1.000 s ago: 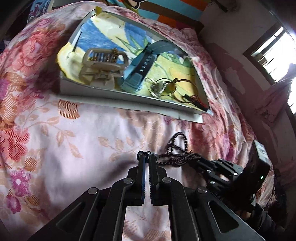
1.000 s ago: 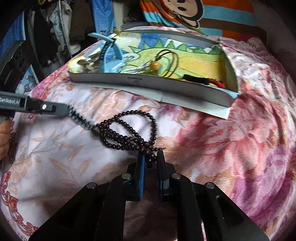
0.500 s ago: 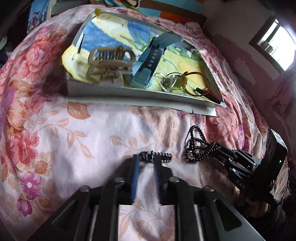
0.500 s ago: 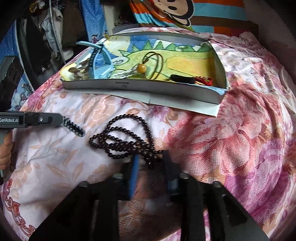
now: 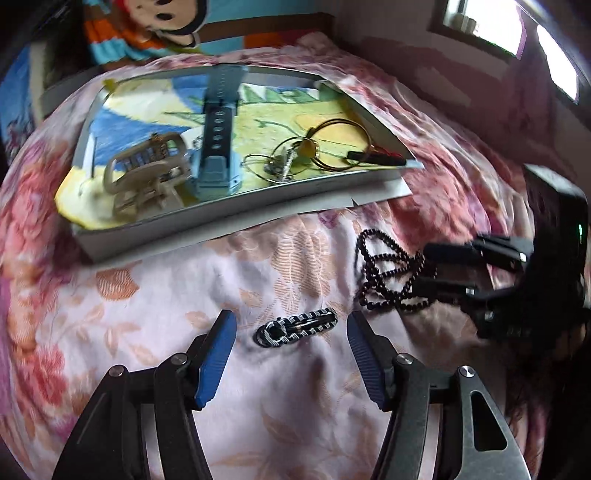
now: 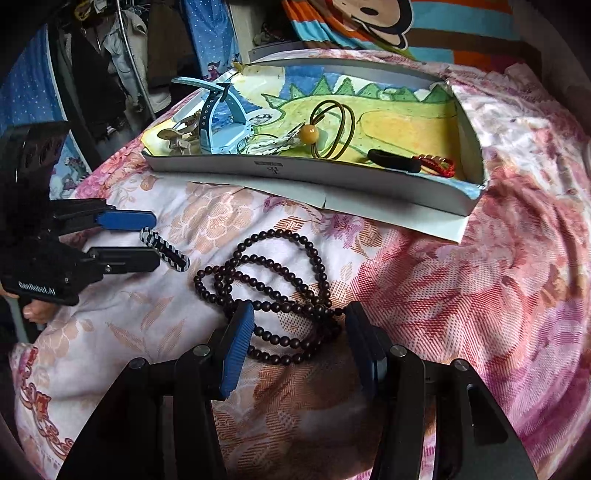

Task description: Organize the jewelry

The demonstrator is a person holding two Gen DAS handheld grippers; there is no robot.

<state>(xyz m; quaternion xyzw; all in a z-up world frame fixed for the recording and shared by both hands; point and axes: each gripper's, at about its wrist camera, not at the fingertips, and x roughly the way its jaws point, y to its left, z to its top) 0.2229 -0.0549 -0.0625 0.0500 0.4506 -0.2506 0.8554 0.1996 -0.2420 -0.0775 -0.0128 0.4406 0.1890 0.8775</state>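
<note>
A black-and-white braided bracelet (image 5: 296,326) lies on the floral bedspread between the tips of my open left gripper (image 5: 288,325); it also shows in the right wrist view (image 6: 165,249). A dark beaded necklace (image 6: 273,291) lies coiled on the bed, its near end between the fingers of my open right gripper (image 6: 299,321). It shows in the left wrist view (image 5: 388,275) next to the right gripper (image 5: 443,267). A shallow grey tray (image 6: 332,182) with a dinosaur picture holds a blue watch (image 6: 218,122), a beige clip (image 5: 144,173), rings, a yellow-bead hair tie (image 6: 309,133) and a black and red band (image 6: 410,162).
The tray (image 5: 221,218) sits on a white sheet of paper (image 6: 388,218) at the far side of the bed. A monkey-print pillow (image 6: 369,18) lies behind it. Clothes hang at the left (image 6: 122,62). A window (image 5: 517,33) is at the right.
Both grippers have opened wide. The left let go of the braided bracelet and the right let go of the beaded necklace; both pieces now lie loose and apart on the bed.
</note>
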